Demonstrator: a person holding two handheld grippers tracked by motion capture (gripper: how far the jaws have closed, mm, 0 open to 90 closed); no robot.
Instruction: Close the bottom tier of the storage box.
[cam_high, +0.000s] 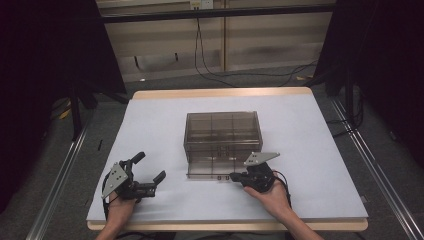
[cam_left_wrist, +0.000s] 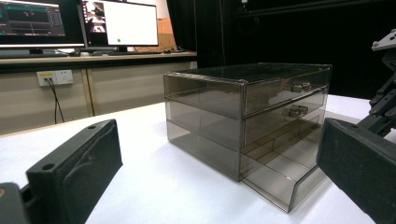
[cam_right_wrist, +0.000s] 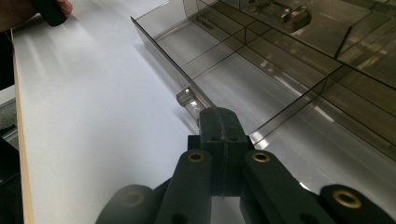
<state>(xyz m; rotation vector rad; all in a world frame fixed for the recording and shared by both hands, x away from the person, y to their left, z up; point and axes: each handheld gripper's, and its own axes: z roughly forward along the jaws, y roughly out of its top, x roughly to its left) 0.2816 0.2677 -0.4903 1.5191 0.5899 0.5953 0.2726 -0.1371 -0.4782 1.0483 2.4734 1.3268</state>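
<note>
**Right claw at the bottom drawer front**

The right claw, clenched, sits at the front wall of the pulled-out bottom drawer, beside its handle; whether it pinches anything cannot be told. The drawer runs lengthwise toward the cabinet behind. The left claw, released, rests left of the drawer. Nothing obstructs on the worktop.

The left gripper has its two black jaws spread wide over the white desk, with nothing between them. Beyond the gap stands a smoky clear drawer box with three drawers; the bottom drawer is pulled out, the two above are closed. The other gripper shows at the right edge, beside the box. Monitors stand on a counter behind.
</note>
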